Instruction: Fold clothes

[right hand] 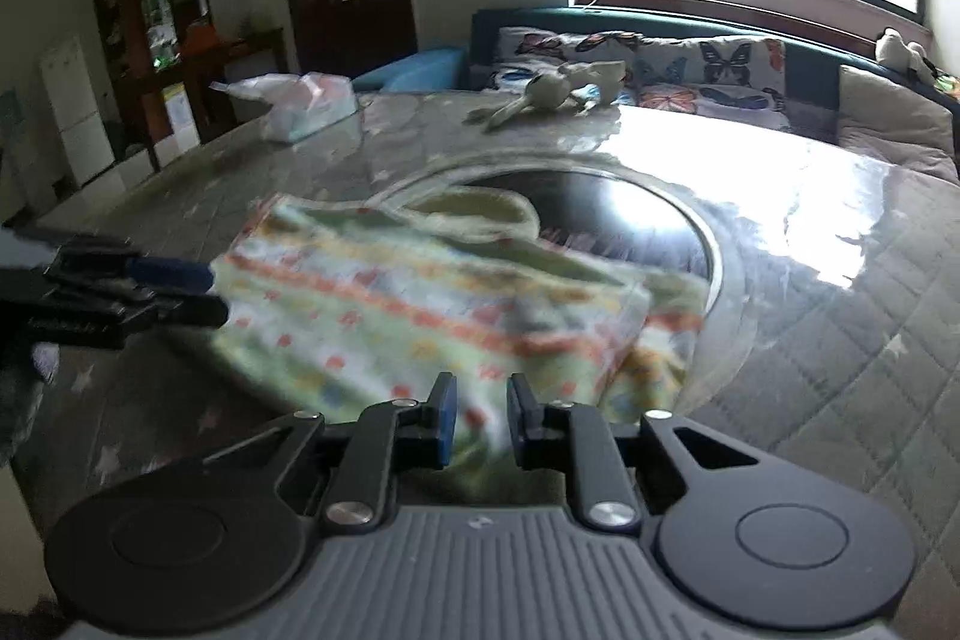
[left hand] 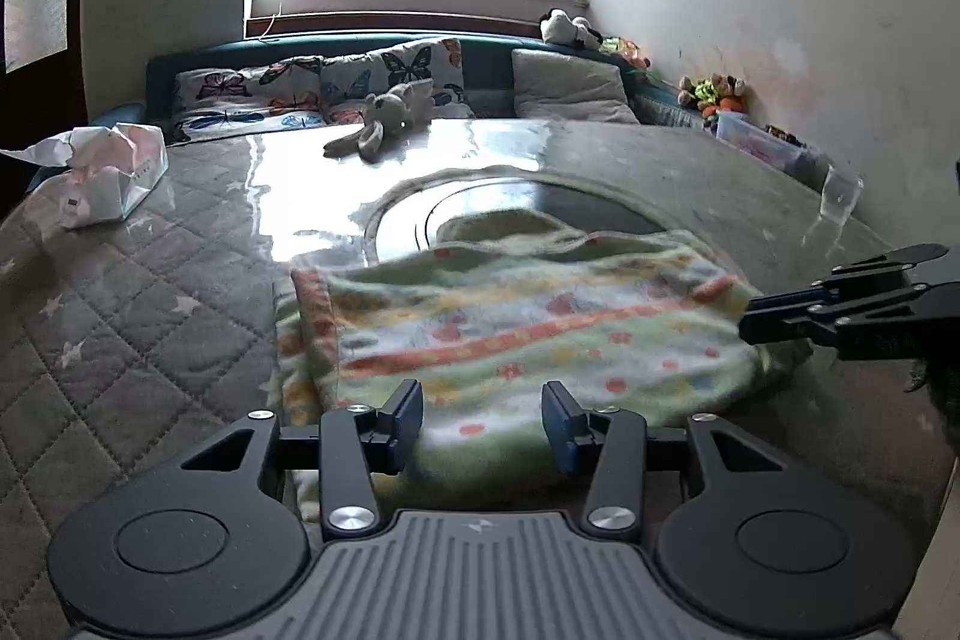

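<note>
A folded fleecy garment (left hand: pixel 528 316), pale green with orange stripes and small flowers, lies on the table (left hand: pixel 150 340) under a quilted grey cover. My left gripper (left hand: pixel 480 421) hangs open over its near edge, with nothing between the fingers. From the right, my right gripper (left hand: pixel 746 319) points at the garment's right edge. In the right wrist view the garment (right hand: pixel 420 304) is blurred. There my right gripper (right hand: pixel 483 418) is open by a narrow gap just above its near corner. My left gripper (right hand: pixel 217 293) sits at the garment's left edge.
A dark round disc (left hand: pixel 480 208) is set in the table's middle, partly under the garment. A tissue pack (left hand: pixel 102 178) lies far left and a plush rabbit (left hand: pixel 384 118) at the far edge. Behind is a sofa with butterfly cushions (left hand: pixel 390 70). A hand's edge shows at right.
</note>
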`<state>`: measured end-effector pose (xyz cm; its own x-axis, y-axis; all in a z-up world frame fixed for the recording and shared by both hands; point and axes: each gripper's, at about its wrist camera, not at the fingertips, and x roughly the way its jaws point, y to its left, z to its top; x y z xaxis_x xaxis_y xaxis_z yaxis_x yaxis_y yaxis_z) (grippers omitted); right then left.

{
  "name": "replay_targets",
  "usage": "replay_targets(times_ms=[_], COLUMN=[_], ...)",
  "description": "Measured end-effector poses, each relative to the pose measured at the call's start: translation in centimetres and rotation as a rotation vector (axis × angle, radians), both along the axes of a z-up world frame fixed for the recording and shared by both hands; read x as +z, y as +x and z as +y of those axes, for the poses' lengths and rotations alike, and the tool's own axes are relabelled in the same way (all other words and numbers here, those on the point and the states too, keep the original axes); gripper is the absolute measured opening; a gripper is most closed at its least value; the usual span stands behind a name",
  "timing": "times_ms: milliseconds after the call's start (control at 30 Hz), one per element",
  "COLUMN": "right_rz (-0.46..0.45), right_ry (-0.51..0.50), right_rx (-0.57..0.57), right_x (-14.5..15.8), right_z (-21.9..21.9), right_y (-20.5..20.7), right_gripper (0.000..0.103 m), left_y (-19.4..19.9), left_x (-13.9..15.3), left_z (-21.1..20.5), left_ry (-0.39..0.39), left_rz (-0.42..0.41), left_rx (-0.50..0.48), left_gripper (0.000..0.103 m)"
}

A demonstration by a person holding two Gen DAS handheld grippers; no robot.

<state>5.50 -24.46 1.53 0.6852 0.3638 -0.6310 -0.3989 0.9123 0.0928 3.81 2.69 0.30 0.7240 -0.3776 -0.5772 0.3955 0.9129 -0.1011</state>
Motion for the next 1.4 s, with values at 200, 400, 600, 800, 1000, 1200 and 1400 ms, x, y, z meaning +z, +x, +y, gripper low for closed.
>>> replay_targets(times_ms=[200,400,600,800,1000,1200,1400], right_rz=[0.023,0.027,0.009,0.049,0.056,0.029,-0.009], right_ry=[0.012,-0.003,0.012,0.024,0.024,-0.006,-0.042], right_rx=[-0.054,-0.08,-0.084,-0.109,-0.125,-0.113,-0.021], right_x=[-1.1,-1.1,-0.6,-1.7,-2.0,-1.3,0.0], right_z=[-0.5,-1.1,-0.6,-0.8,-1.5,-0.7,1.5], right_y=[3.3,4.1,6.0,7.5,7.9,7.6,6.1], right_gripper=[0.018,0.018,0.022,0.022,0.023,0.03,0.046], left_y=[1.4,2.2,4.9,8.6,9.6,9.4,8.7], left_x=[-0.5,-0.5,0.8,0.3,-0.5,-0.2,0.5], left_z=[0.8,2.4,1.9,2.2,2.5,2.1,1.8], left_ry=[-0.011,-0.054,-0.057,-0.051,-0.041,-0.018,-0.004], left_rz=[0.044,0.082,0.058,0.103,0.13,0.13,0.102], left_rx=[0.047,0.084,0.08,0.114,0.133,0.138,0.138], left_gripper=[0.048,0.048,0.047,0.046,0.046,0.051,0.072])
